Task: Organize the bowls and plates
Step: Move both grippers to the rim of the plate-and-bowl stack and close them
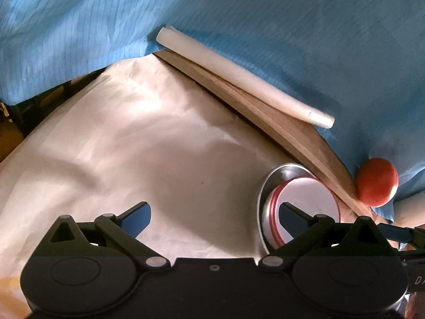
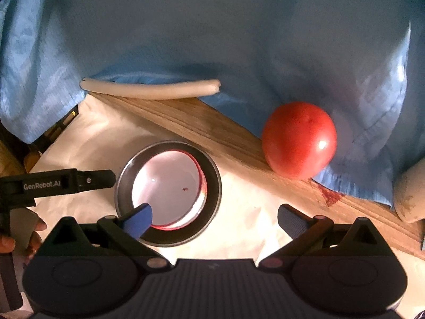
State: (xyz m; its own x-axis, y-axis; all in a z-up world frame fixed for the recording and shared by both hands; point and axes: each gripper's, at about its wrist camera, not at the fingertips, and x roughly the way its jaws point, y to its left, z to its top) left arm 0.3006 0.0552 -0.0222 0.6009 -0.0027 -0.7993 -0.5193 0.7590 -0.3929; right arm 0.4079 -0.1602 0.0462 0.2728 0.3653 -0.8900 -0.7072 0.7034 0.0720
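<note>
A white bowl with a red rim sits nested inside a steel bowl on the pale paper-covered table. In the left wrist view the same white bowl and steel bowl lie at the right, behind my right finger. My left gripper is open and empty above the paper. My right gripper is open and empty, its left fingertip over the bowls' near rim. The left gripper's body shows just left of the bowls.
A red tomato rests on the wooden board by the blue cloth; it also shows in the left wrist view. A white roll lies along the board's far edge. A pale object sits at far right.
</note>
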